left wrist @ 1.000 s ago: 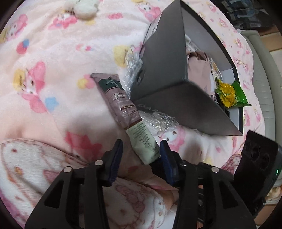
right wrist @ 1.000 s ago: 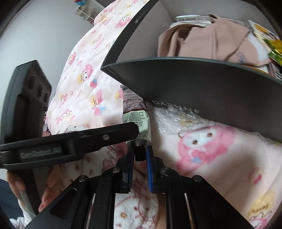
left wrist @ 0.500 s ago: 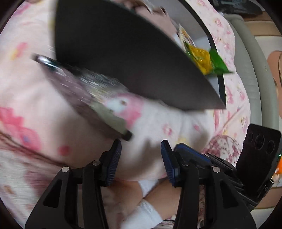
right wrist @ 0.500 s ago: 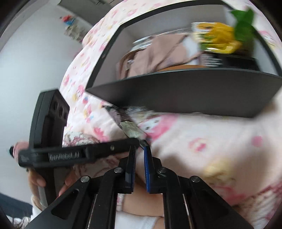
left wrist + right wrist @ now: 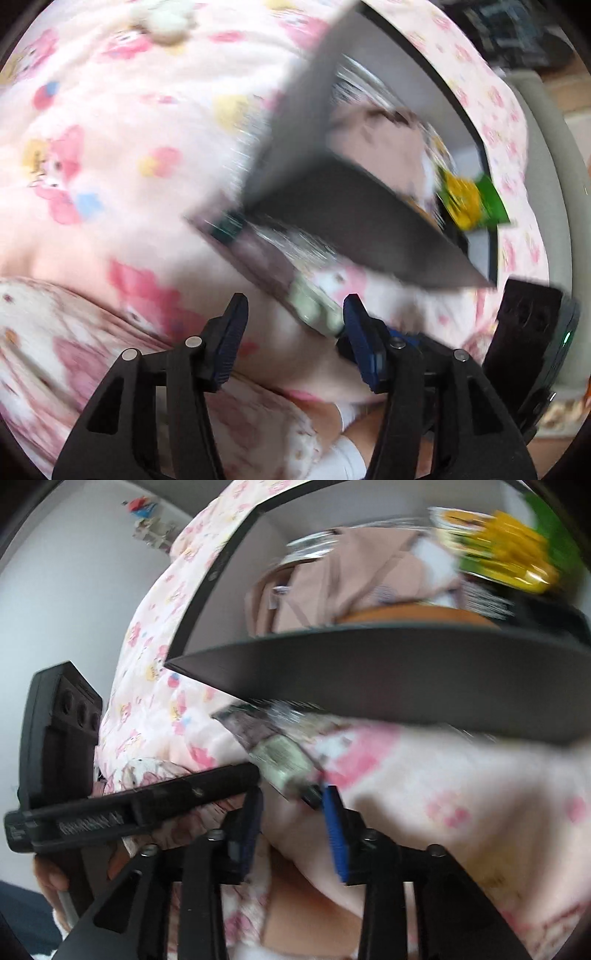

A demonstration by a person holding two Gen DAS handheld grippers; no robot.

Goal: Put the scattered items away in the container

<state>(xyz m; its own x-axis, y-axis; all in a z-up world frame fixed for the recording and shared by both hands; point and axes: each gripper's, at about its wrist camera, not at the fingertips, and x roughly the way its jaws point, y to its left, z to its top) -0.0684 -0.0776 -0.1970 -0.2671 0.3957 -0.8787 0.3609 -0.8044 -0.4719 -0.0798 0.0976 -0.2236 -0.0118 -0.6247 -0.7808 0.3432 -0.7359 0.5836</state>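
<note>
Right gripper (image 5: pixel 291 808), jaws opening and gripping nothing, sits nearest the brown sachet (image 5: pixel 275 747), whose near tip just touches one pad; its length runs up-left toward the dark box (image 5: pixel 388 672).

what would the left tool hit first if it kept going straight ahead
Most likely the sachet lying on the blanket, its near end just ahead of the opening left tool; blur leaves depth unclear.

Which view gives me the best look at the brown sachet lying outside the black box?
The left wrist view: the brown sachet shows nearly its full length there, from its top under the black box corner to its pale end near the fingertips, though blurred. The right wrist view shows the sachet shorter, foreshortened and equally blurred.
</note>
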